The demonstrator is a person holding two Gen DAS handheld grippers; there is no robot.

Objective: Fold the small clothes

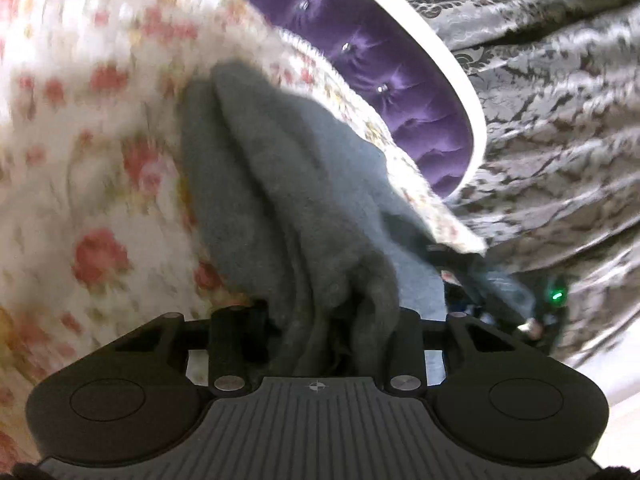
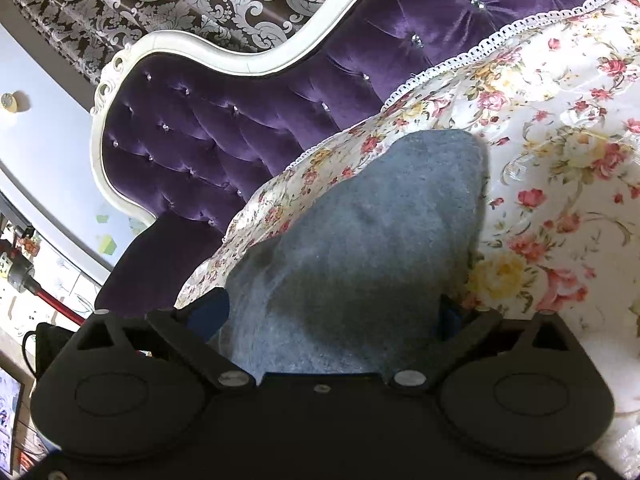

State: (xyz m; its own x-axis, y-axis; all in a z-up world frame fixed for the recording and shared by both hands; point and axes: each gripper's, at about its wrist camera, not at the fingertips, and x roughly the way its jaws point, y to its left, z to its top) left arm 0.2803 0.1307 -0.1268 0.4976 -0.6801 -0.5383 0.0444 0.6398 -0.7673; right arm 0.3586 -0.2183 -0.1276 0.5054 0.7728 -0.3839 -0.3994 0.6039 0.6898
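Observation:
A small grey fleece garment (image 1: 288, 184) lies on the floral bed cover (image 1: 92, 128). In the left wrist view its near end is bunched between the fingers of my left gripper (image 1: 320, 320), which is shut on it; the cloth hides the fingertips. In the right wrist view the same grey garment (image 2: 360, 248) stretches from the cover down over my right gripper (image 2: 332, 312). Its arms are spread wide, with the cloth lying between and over them, and the blue-padded fingers (image 2: 208, 314) show at each side.
A purple tufted headboard (image 2: 224, 136) with a white carved frame (image 2: 240, 56) stands behind the bed. Patterned silver-and-brown curtains (image 1: 560, 120) hang beyond it. The cover's lace edge (image 2: 460, 64) runs along the headboard. A nightstand with clutter (image 2: 24, 264) is at the left.

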